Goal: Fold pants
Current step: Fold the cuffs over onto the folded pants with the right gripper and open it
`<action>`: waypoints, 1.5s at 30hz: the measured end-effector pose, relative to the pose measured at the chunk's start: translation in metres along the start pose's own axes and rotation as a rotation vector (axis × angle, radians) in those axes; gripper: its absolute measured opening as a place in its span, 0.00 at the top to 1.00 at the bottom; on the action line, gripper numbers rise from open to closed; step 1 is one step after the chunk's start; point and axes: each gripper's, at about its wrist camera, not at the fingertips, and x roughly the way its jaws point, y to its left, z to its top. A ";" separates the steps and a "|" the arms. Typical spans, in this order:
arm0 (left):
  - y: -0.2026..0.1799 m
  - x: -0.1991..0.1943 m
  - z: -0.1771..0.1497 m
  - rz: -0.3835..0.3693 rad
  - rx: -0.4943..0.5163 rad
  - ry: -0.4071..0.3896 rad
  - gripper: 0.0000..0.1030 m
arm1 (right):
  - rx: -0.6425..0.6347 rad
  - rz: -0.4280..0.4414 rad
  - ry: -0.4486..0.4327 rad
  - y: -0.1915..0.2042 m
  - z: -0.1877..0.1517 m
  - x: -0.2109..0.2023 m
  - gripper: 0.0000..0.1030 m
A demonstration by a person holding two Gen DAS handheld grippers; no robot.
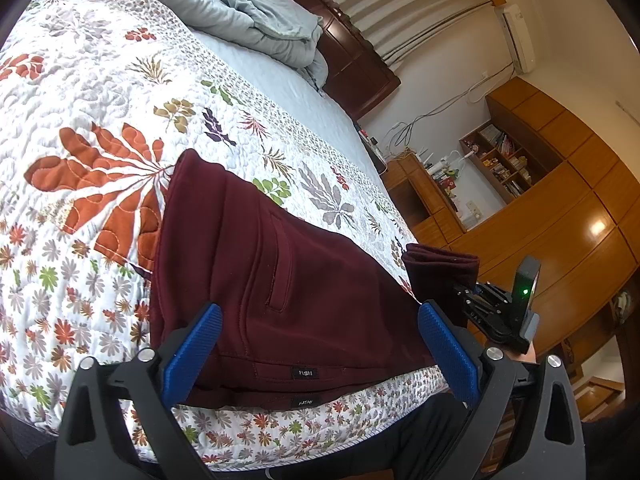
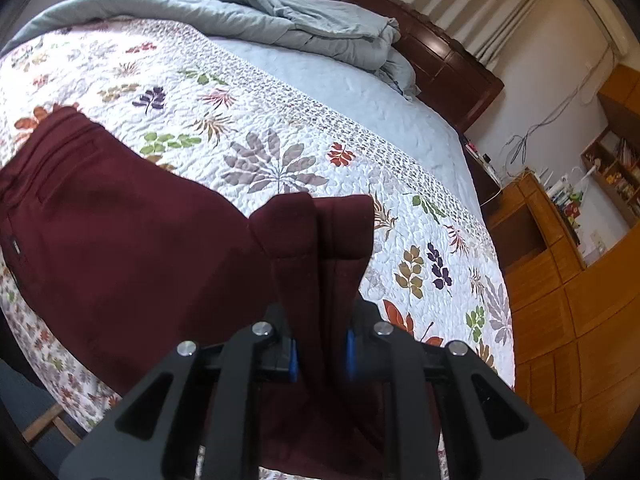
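Note:
Dark maroon pants [image 1: 280, 280] lie flat on the floral quilt, waistband and small label toward the near bed edge, a back pocket facing up. My left gripper [image 1: 324, 350] hovers open over the waistband, its blue pads [image 1: 200, 352] wide apart on either side and pressing nothing. In the left wrist view my right gripper [image 1: 466, 288] is at the right edge of the bed, clamped on a raised bunch of the same cloth. In the right wrist view the right gripper [image 2: 322, 356] is shut on a folded wad of the pants [image 2: 320, 232] that sticks up between its fingers.
The quilt [image 1: 100, 80] covers the bed. A crumpled grey-blue duvet [image 1: 248, 8] lies by the dark wooden headboard [image 1: 360, 72]. Wooden cabinets and shelves [image 1: 560, 208] stand beyond the bed's right side. A person's dark-clad legs [image 1: 420, 432] are at the near edge.

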 end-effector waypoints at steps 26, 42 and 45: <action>0.003 0.012 0.001 0.036 -0.008 0.029 0.04 | -0.554 -0.155 -0.042 0.105 -0.080 0.040 0.60; -0.078 0.125 0.004 -0.101 -0.041 0.184 0.04 | 0.510 0.197 0.020 -0.141 -0.165 -0.052 0.38; -0.114 0.186 0.006 -0.149 0.006 0.277 0.04 | 0.767 0.336 0.128 -0.185 -0.210 -0.024 0.38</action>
